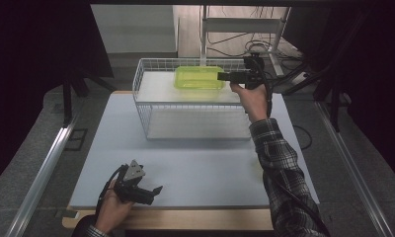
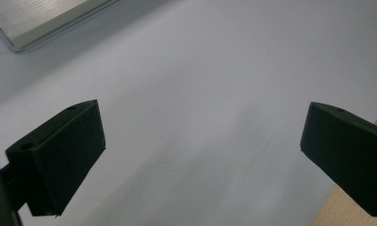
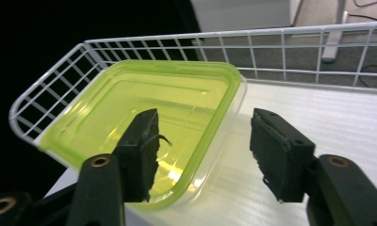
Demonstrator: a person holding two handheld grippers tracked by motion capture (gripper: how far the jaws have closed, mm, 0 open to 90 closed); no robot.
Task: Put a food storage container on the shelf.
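Note:
A yellow-green clear plastic container (image 1: 198,77) lies in the far part of a white wire basket (image 1: 195,123) at the back of the table. My right gripper (image 1: 220,76) reaches over the basket's right side to the container's right end. In the right gripper view the container (image 3: 144,108) sits tilted against the basket's wire wall (image 3: 281,52). My right gripper (image 3: 203,122) is open, one jaw inside the container and the other outside its rim, with neither pad pressing on it. At the table's front left my left gripper (image 1: 155,193) rests in a hand, open and with nothing in it (image 2: 203,113).
The pale table top (image 1: 200,168) has a wooden front edge (image 1: 185,217). Metal rails (image 1: 42,168) run along the floor on both sides. A white frame and cables (image 1: 255,34) stand behind the basket. A ribbed panel with a metal edge (image 2: 40,19) shows beyond the left gripper.

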